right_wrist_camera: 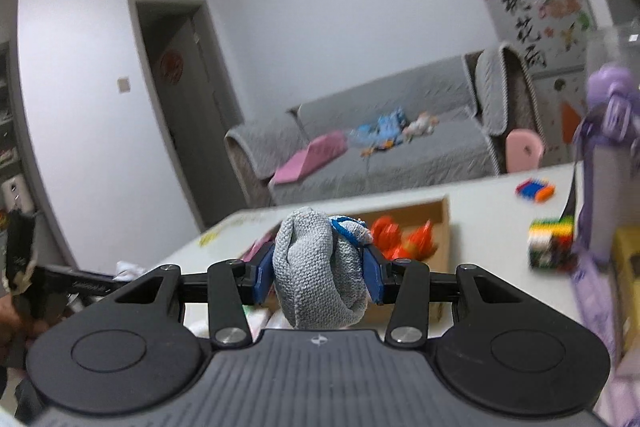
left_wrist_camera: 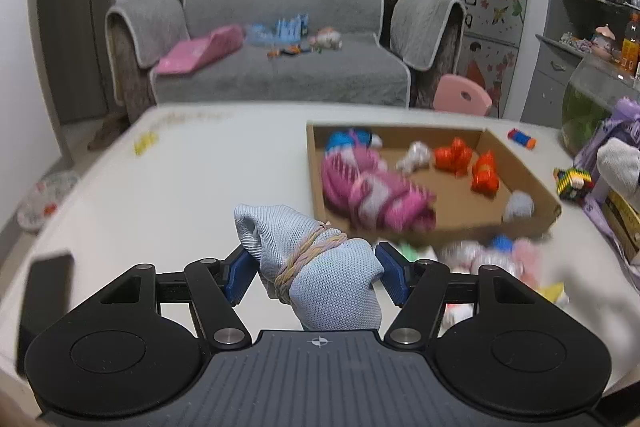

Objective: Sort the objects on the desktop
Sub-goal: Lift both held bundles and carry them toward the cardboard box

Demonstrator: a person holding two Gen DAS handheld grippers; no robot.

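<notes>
Pale blue knit sock bundle (left_wrist_camera: pixel 320 267), tied with bands

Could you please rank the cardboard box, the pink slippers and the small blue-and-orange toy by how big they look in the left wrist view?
1. cardboard box
2. pink slippers
3. blue-and-orange toy, smallest, though it lies farther away

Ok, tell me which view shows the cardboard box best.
The left wrist view: the cardboard box shows from above, with walls, floor and the pink, orange and white things inside visible, though blurred. In the right wrist view only part of it shows, low and edge-on, mostly hidden behind the grey sock bundle in the right tool.
</notes>
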